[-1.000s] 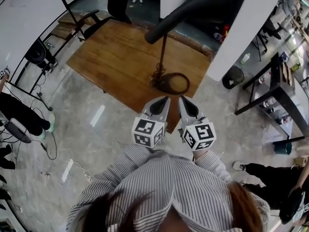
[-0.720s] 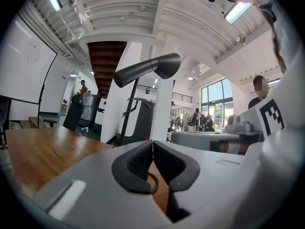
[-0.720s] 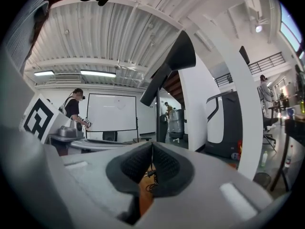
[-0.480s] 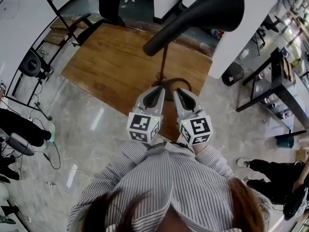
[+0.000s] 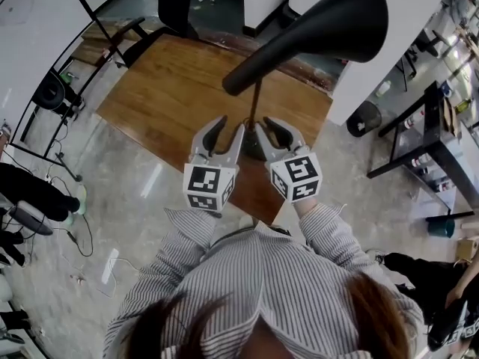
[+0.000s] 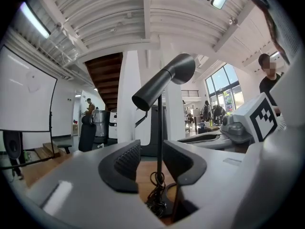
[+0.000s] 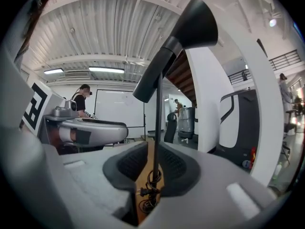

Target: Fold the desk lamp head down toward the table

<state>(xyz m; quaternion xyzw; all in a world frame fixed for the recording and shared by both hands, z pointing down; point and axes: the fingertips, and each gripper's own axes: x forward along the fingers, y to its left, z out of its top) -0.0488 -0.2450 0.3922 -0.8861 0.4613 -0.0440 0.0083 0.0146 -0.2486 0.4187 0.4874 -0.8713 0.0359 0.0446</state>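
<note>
A black desk lamp stands on the wooden table (image 5: 172, 88). Its cone-shaped head (image 5: 314, 28) is raised and tilted on a thin upright pole (image 5: 257, 103). A coiled cable lies on the base (image 6: 159, 202). My left gripper (image 5: 228, 128) is just left of the pole, and its jaws are opening with nothing gripped. My right gripper (image 5: 273, 128) is just right of the pole, its jaws a little apart and empty. In the left gripper view, the pole (image 6: 158, 142) shows beyond the gap in my left gripper (image 6: 152, 163). The right gripper view shows the head (image 7: 176, 46) above my right gripper (image 7: 153, 168).
A white column (image 5: 382, 73) rises right behind the table. A black chair (image 5: 176, 6) stands at the far side. A speaker on a stand (image 5: 52, 92) and cables are on the floor to the left, and a dark shelf unit (image 5: 449, 140) is to the right.
Both grippers have moved forward over the table's near edge, up to either side of the lamp pole. Their jaws were shut before and now stand apart.
</note>
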